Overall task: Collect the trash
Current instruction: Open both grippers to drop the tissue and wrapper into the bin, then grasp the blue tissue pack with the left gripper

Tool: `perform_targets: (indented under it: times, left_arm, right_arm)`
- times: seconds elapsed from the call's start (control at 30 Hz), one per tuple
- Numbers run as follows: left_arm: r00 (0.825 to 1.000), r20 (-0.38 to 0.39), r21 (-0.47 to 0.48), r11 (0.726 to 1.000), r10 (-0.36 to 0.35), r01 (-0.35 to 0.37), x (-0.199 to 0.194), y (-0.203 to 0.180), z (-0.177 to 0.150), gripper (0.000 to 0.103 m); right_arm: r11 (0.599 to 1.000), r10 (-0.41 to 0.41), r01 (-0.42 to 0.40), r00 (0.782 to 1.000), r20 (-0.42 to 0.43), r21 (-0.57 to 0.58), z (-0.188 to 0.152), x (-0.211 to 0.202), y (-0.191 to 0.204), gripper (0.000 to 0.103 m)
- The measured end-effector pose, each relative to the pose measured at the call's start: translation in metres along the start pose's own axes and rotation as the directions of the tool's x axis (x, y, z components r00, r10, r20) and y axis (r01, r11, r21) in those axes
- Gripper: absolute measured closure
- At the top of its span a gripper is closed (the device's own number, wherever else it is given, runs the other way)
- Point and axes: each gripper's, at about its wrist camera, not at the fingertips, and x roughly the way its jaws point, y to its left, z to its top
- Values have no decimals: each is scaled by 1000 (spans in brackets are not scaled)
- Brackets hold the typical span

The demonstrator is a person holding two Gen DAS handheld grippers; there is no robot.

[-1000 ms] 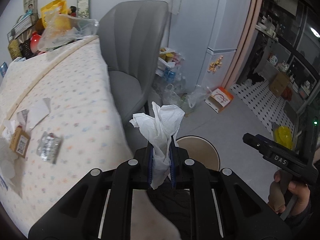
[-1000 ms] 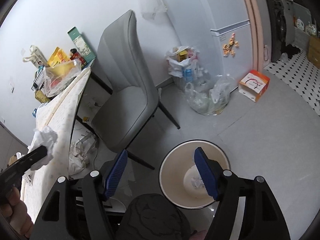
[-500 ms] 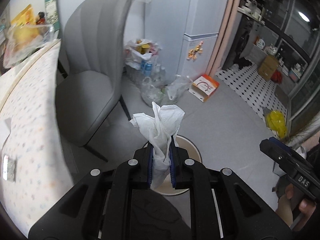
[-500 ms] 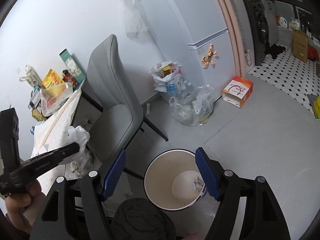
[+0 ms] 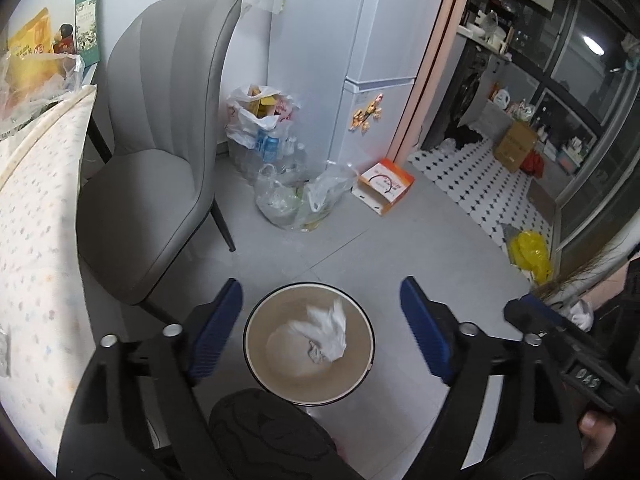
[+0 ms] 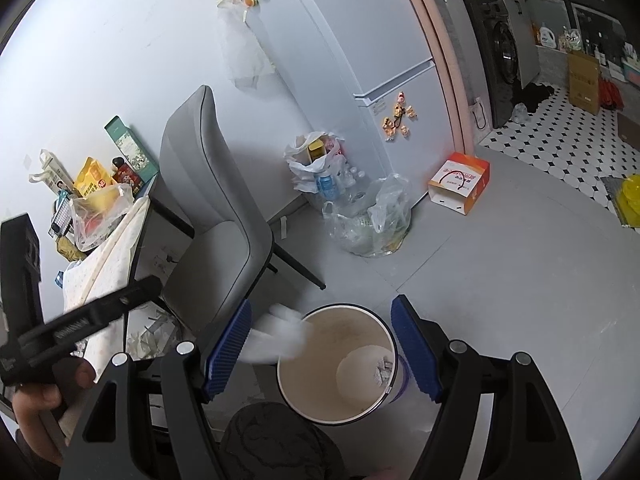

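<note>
A round cream trash bin [image 5: 256, 364] stands on the grey floor below both grippers. My left gripper [image 5: 320, 300] hangs above it with its jaws opening wide and nothing between the blue pads. The white crumpled tissue [image 5: 326, 334] is loose and falling, seen against the bin's inside. In the right wrist view the tissue [image 6: 276, 340] is a white blur at the bin's left rim [image 6: 282, 376]. My right gripper [image 6: 322, 308] is open and empty over the bin. A small crumpled scrap [image 6: 382, 368] lies on the bin's bottom.
A grey chair [image 5: 160, 152] stands left of the bin, beside a table with a dotted cloth [image 5: 32, 208]. Plastic bags of bottles [image 5: 288, 196] and an orange box [image 5: 386, 188] sit by the fridge [image 5: 360, 40]. A yellow bag [image 5: 530, 254] lies at the right.
The left jaws, shut on the tissue before, have spread wide and the tissue has dropped toward the bin. Both views swung from the table to over the bin.
</note>
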Motion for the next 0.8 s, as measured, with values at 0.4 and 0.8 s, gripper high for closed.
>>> perform_targets:
  times: [0.4, 0.8]
  left_arm:
    - [993, 104, -121, 992, 56, -43, -59, 59, -3, 6]
    - [938, 263, -281, 948, 227, -151, -132, 118, -32, 6]
  right_arm:
    - [995, 43, -40, 998, 34, -91, -4, -6, 54, 7]
    - [972, 34, -28, 999, 24, -232, -11, -2, 135, 7]
